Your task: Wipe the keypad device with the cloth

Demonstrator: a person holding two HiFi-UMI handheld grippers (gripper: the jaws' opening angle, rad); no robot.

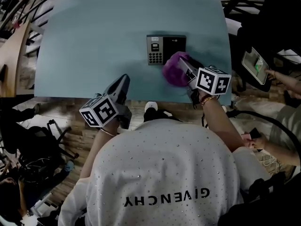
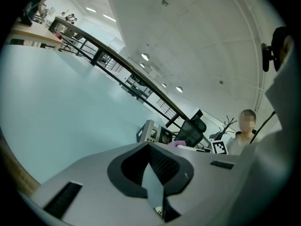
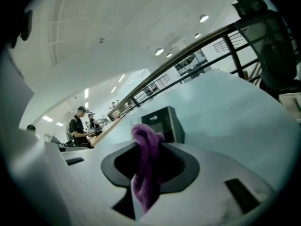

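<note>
R gripper (image 1: pixel 187 72) w/ cloth (image 1: pixel 173 69) just beside keypad device (image 1: pixel 164 48)

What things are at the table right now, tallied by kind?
keypad device: 1
purple cloth: 1, clamped in the right gripper
grippers: 2, the right gripper and the left gripper, which holds nothing
Total: 4

Pale blue table (image 1: pixel 117 27) beneath the left fingers (image 1: pixel 121 86), wood floor (image 1: pixel 82 136) behind them, black railing (image 2: pixel 117 61) and lit white ceiling (image 2: pixel 197 41) beyond.
</note>
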